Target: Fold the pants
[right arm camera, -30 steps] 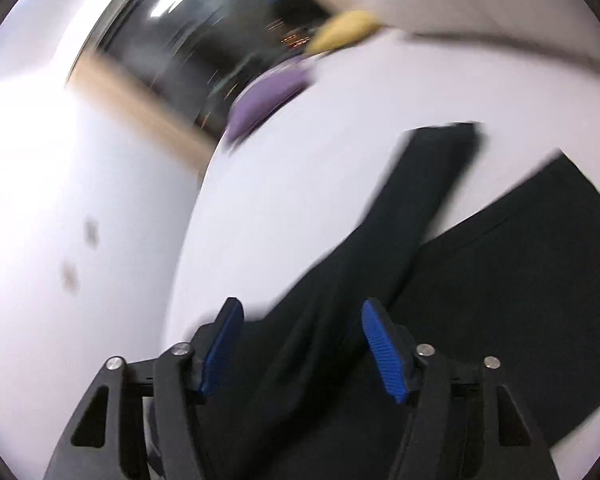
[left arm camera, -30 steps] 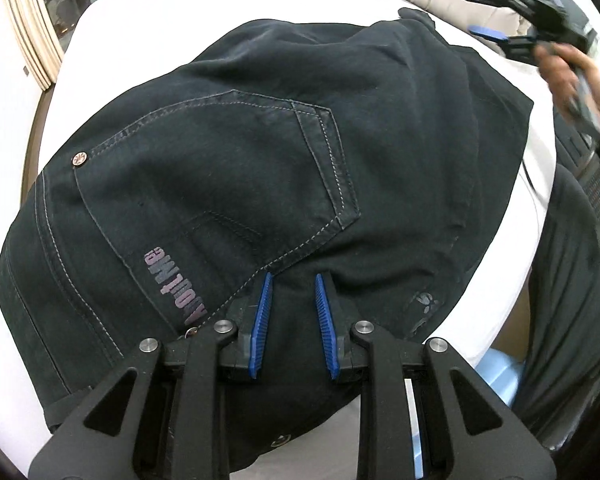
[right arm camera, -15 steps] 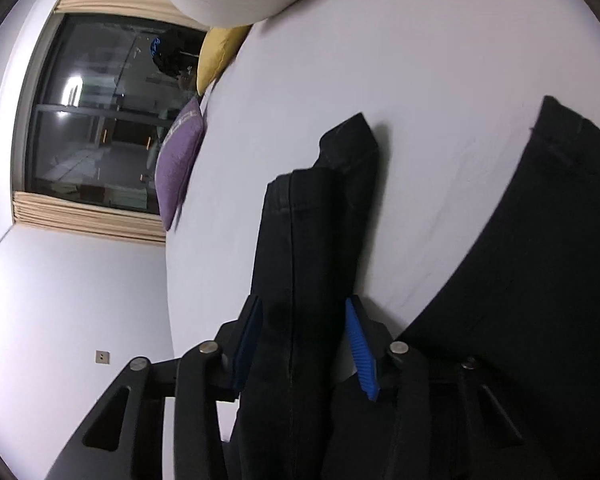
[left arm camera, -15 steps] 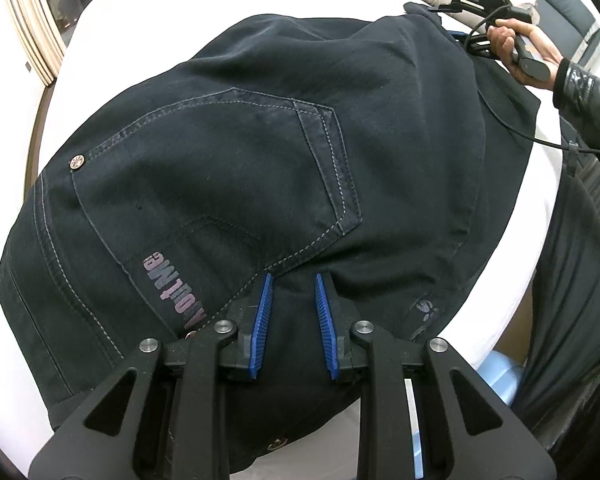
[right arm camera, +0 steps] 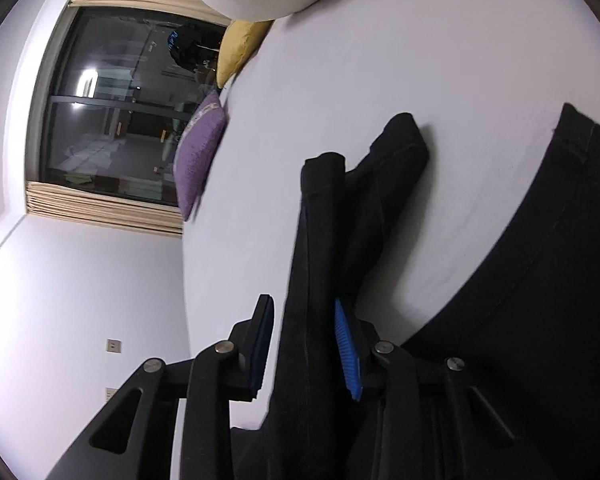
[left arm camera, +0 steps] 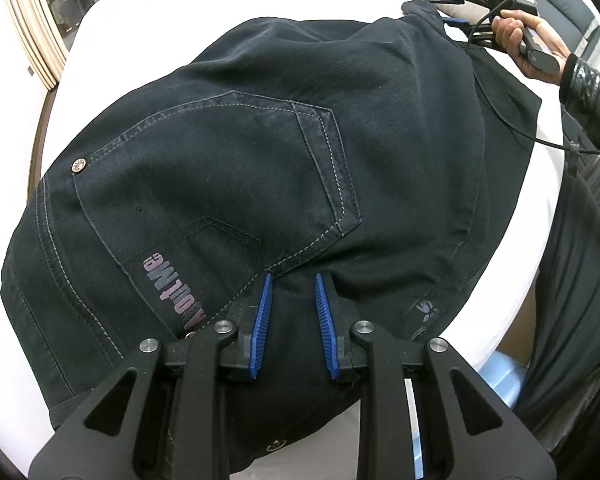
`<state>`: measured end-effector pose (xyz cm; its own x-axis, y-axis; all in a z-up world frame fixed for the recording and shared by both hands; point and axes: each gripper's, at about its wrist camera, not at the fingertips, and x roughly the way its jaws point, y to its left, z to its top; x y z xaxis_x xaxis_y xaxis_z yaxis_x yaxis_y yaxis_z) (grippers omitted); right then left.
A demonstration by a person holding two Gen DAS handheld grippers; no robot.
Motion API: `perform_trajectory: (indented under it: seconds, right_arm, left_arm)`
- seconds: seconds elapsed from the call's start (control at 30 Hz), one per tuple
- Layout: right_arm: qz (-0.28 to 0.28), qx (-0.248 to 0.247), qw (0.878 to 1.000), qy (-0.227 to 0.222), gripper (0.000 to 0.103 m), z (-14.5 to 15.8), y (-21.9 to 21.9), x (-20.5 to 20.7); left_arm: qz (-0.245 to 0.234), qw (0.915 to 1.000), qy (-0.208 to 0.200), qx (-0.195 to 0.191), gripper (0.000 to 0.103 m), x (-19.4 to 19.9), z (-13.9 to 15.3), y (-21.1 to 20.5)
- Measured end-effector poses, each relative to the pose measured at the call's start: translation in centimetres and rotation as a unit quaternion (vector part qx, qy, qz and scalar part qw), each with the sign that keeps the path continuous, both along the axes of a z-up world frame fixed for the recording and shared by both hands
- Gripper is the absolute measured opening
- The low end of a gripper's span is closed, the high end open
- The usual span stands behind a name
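The dark navy denim pants [left arm camera: 260, 168] lie spread on the white bed [left arm camera: 148, 28], back pocket up, legs stretching toward 1 o'clock. The left hand-held gripper [left arm camera: 291, 296] pinches a fabric ridge below the pocket, blue pads narrowly apart. The right hand-held gripper [right arm camera: 304, 340], at 1 o'clock in the left view, clamps the leg end [right arm camera: 324, 240]. A purple cushion [right arm camera: 198, 160] rests at 11 o'clock.

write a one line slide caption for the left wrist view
Left gripper pinches the dark pants below the back pocket on a white bed.
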<state>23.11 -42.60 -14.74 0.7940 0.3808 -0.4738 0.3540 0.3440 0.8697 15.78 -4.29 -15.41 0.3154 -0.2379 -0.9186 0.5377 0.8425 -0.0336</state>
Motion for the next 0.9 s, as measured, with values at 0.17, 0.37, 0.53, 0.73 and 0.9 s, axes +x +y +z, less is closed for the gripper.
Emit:
perform_trajectory:
  seconds: [0.17, 0.37, 0.53, 0.73, 0.9]
  right_arm:
    - [0.016, 0.015, 1.000, 0.003, 0.034, -1.4, -0.3, 1.2]
    - [0.009, -0.025, 1.000, 0.012, 0.007, -1.5, -0.7, 1.0]
    - [-0.033, -0.086, 0.995, -0.035, 0.007, 4.5, -1.5, -4.7]
    - [-0.143, -0.049, 0.988, -0.012, 0.006, 3.8, -5.1, -16.5]
    - [-0.196, 0.015, 0.979, 0.060, 0.006, -2.7, -6.7, -22.2]
  left_arm:
    - [0.000, 1.0000, -0.001, 0.000, 0.022, -0.1, 0.0, 0.0]
    - [0.001, 1.0000, -0.001, 0.002, 0.022, -0.3, 0.1, -0.1]
    - [-0.007, 1.0000, 0.001, -0.002, 0.022, -0.2, 0.3, 0.0]
    - [-0.029, 0.9995, 0.007, -0.006, 0.022, 0.0, 0.5, 0.2]
    - [-0.039, 0.9991, 0.013, -0.006, 0.022, 0.3, 0.7, 0.2]
